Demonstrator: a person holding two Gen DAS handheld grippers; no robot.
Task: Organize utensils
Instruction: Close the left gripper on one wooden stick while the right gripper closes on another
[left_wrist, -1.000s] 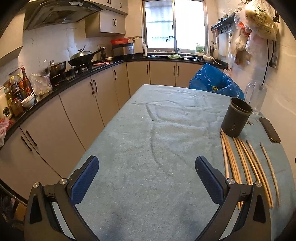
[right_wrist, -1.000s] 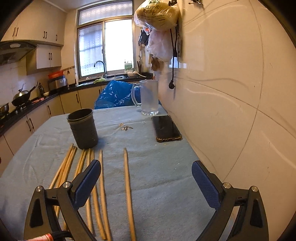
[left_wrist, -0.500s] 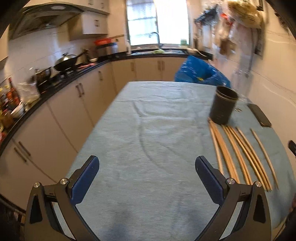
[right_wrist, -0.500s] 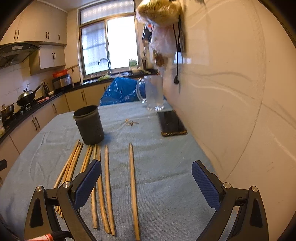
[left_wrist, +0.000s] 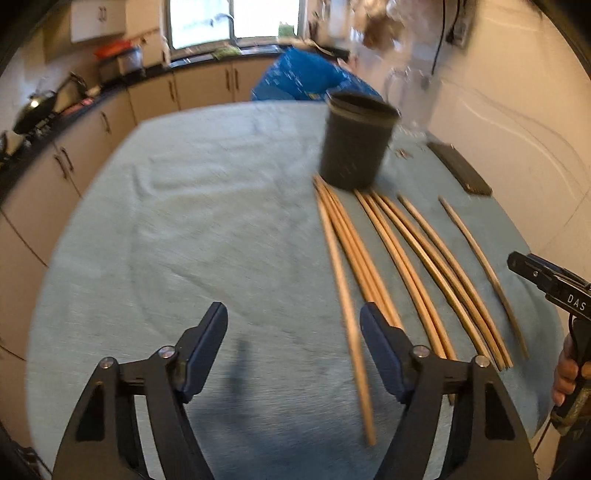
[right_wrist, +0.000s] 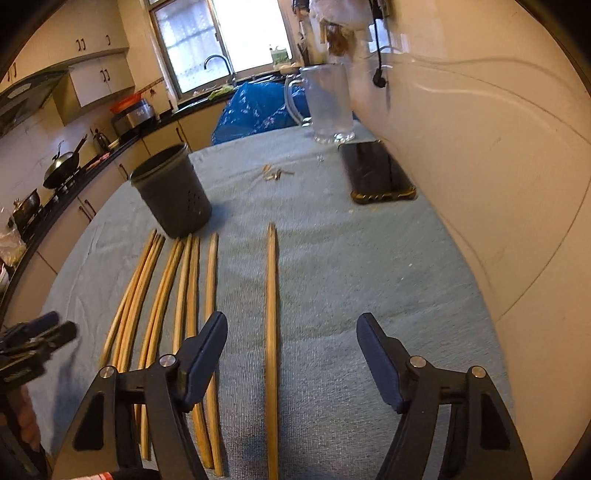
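Several long wooden chopsticks (left_wrist: 388, 266) lie side by side on the blue-grey tablecloth (left_wrist: 184, 221), below a dark round utensil holder (left_wrist: 354, 140). My left gripper (left_wrist: 293, 354) is open and empty, low over the cloth, with the leftmost chopstick (left_wrist: 347, 317) just inside its right finger. In the right wrist view, the holder (right_wrist: 171, 195) stands upright and a lone chopstick (right_wrist: 272, 314) lies apart from the rest (right_wrist: 166, 295). My right gripper (right_wrist: 291, 362) is open and empty, with the lone chopstick between its fingers.
A black phone (right_wrist: 376, 177) and a clear glass mug (right_wrist: 328, 107) sit at the back right by the wall. Small keys (right_wrist: 275, 173) lie mid-table. A blue bag (right_wrist: 258, 107) is behind the table. Kitchen counters run along the left.
Both grippers have moved forward and down toward the chopsticks. The left swung right toward the leftmost chopstick. The right now straddles the lone chopstick. Both have narrowed their opening.
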